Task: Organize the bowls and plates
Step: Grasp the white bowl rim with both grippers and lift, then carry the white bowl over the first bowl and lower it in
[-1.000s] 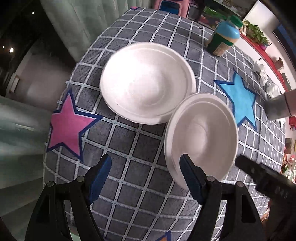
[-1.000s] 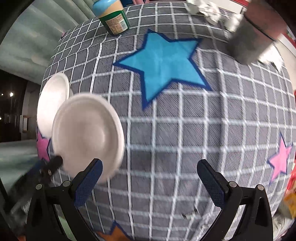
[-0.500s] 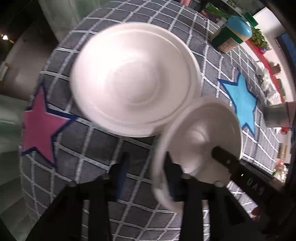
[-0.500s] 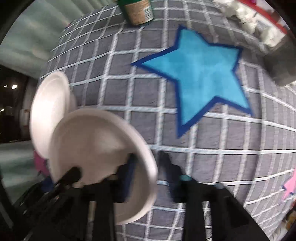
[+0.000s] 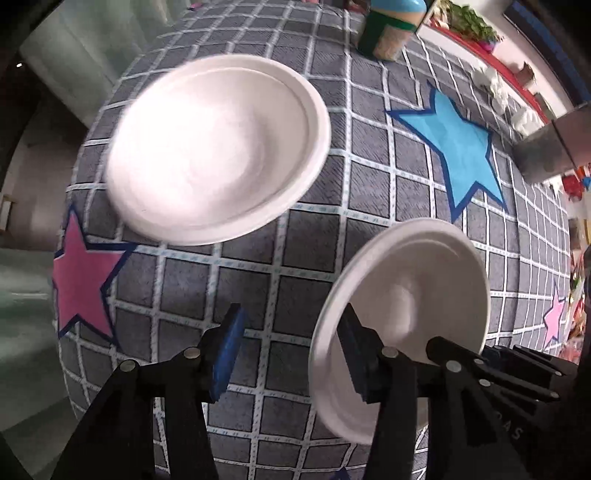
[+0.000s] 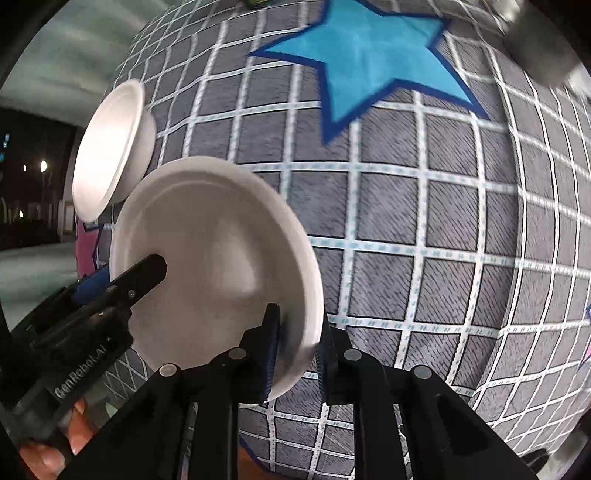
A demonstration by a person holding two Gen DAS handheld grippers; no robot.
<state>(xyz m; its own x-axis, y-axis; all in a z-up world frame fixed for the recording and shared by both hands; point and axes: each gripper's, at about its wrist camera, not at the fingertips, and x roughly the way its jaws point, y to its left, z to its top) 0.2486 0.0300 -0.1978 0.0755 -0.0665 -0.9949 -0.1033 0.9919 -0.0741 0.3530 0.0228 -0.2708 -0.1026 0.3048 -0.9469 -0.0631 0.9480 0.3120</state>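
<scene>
**Plate held at its rim by right jaws; left jaws loosened beside it**

Plate [image 6: 218,258], white and shallow, sits tilted above the worktop [image 6: 424,240]. The right gripper [image 6: 295,354] has its jaws closed narrow on the near edge of the plate, one blue pad on the inner face and one behind the rim. In the left wrist view the same plate [image 5: 406,306] appears raised at the lower right.

The left gripper [image 5: 291,354] has its jaws partly apart, having just been opening; its right finger lies against the plate's left rim, while the left pad stands clear over the cloth, so nothing is pinched between them. From the right wrist view that gripper's black finger reaches across the plate's left side, with fingertips of a hand [image 6: 48,454] visible below it.

A second white dish, a bowl [image 5: 218,147], rests flat on the worktop beyond the left jaws, apart from the held plate. The worktop carries a grey checked cloth with a blue star [image 5: 458,151] and a pink star [image 5: 81,280]. A green-labelled jar [image 5: 388,33] stands at the far edge, and a grey metal container [image 5: 550,147] sits near the right margin.
</scene>
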